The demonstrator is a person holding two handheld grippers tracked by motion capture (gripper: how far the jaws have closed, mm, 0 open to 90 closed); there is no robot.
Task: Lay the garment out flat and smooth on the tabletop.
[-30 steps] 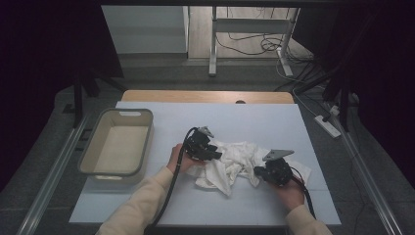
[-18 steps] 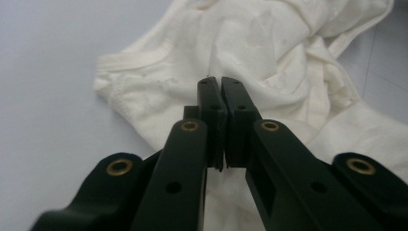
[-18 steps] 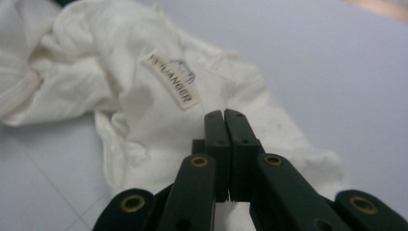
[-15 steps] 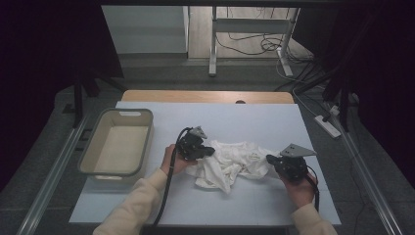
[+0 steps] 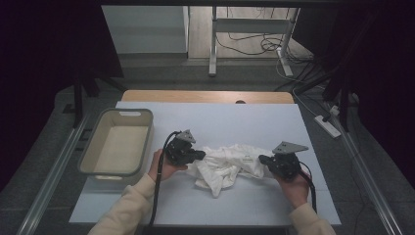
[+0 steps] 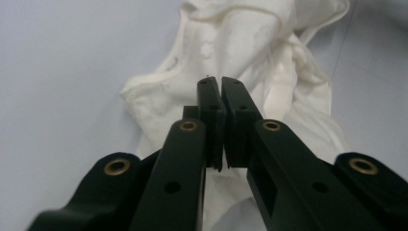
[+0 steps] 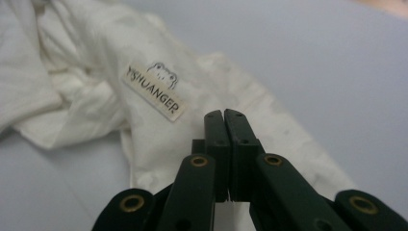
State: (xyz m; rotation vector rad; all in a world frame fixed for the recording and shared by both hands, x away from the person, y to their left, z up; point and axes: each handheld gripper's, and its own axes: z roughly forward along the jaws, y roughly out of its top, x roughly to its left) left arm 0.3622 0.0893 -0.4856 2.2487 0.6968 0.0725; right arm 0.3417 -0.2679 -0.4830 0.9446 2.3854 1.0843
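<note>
I'm at a lab-style recording station, not a home: a pale desk (image 5: pixel 220 122) ringed by dark curtains, metal rails (image 5: pixel 54 176) along both sides, cables (image 5: pixel 249 46) and a power strip (image 5: pixel 328 126) loose on the grey floor beyond.

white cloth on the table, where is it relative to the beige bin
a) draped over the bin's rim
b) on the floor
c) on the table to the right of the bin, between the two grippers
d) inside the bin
c: in the high view the white cloth lies crumpled on the table surface, apart from the beige bin at its left, with the left gripper and the right gripper at its two ends.
</note>
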